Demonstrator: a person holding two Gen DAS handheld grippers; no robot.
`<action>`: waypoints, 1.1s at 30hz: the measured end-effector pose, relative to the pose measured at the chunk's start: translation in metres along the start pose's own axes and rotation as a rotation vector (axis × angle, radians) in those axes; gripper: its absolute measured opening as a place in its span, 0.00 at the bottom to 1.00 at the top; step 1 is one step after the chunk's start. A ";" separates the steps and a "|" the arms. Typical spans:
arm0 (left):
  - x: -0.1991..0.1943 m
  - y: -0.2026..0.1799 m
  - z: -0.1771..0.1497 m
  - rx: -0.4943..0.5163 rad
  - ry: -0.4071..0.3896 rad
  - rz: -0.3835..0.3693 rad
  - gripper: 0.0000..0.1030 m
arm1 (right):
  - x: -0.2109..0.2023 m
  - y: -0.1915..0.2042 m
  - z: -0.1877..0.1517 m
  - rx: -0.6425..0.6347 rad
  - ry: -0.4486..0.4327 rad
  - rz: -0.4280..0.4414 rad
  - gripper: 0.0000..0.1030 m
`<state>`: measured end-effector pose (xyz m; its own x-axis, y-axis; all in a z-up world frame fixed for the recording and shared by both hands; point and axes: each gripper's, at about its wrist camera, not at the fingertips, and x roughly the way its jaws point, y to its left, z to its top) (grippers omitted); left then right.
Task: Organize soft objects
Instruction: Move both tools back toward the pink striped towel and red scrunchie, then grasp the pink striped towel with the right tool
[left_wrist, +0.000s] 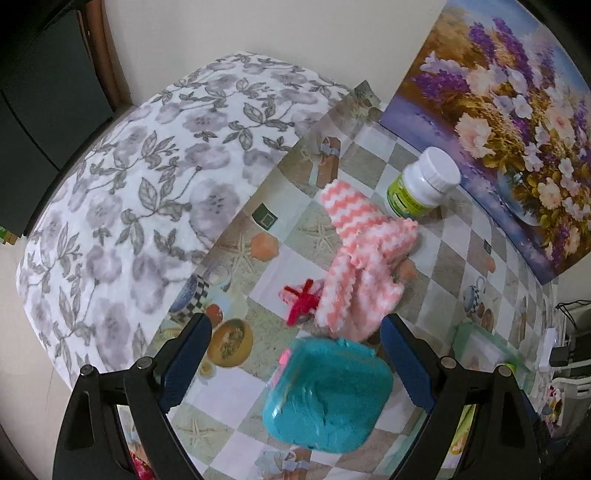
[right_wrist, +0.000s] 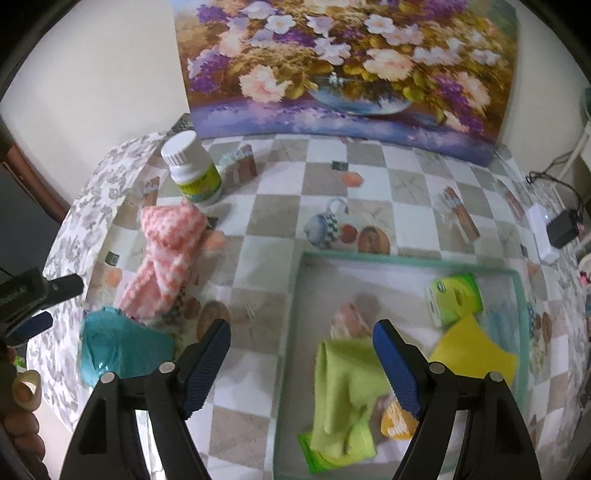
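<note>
1. Hovering with jaws apart and empty, the left tool (left_wrist: 295, 354) hangs over a teal sponge (left_wrist: 327, 395) on the counter (left_wrist: 461, 236).
2. Just beyond lies a pink-and-white knitted cloth (left_wrist: 354, 266), a red bow (left_wrist: 301, 301) beside it, near a white bottle (left_wrist: 424, 181).
3. The right tool (right_wrist: 301, 354), also spread and empty, hangs over the tray (right_wrist: 295, 295) edge, where a green cloth (right_wrist: 340, 391) and a yellow cloth (right_wrist: 472, 350) lie.

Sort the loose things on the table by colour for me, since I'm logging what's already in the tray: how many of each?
Pink and white: 1, knitted cloth
Red: 1, small bow
Teal: 1, packaged soft item
White: 1, pill bottle
Lime green: 2, cloth and packet, both in the tray
Yellow: 1, cloth, in the tray
Total: 7
</note>
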<state>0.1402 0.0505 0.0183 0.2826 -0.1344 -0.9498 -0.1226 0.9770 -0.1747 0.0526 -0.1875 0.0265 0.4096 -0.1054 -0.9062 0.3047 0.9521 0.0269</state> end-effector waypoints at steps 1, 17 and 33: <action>0.002 0.002 0.004 -0.003 -0.001 0.001 0.90 | 0.001 0.002 0.002 -0.006 -0.004 0.003 0.80; 0.033 0.027 0.040 0.026 0.007 -0.045 0.90 | 0.044 0.034 0.032 -0.055 -0.006 0.110 0.80; 0.078 0.045 0.034 0.031 0.088 -0.203 0.87 | 0.091 0.072 0.044 -0.012 0.012 0.262 0.80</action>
<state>0.1889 0.0898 -0.0554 0.2144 -0.3414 -0.9151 -0.0424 0.9328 -0.3579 0.1493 -0.1414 -0.0352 0.4631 0.1483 -0.8738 0.1797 0.9497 0.2564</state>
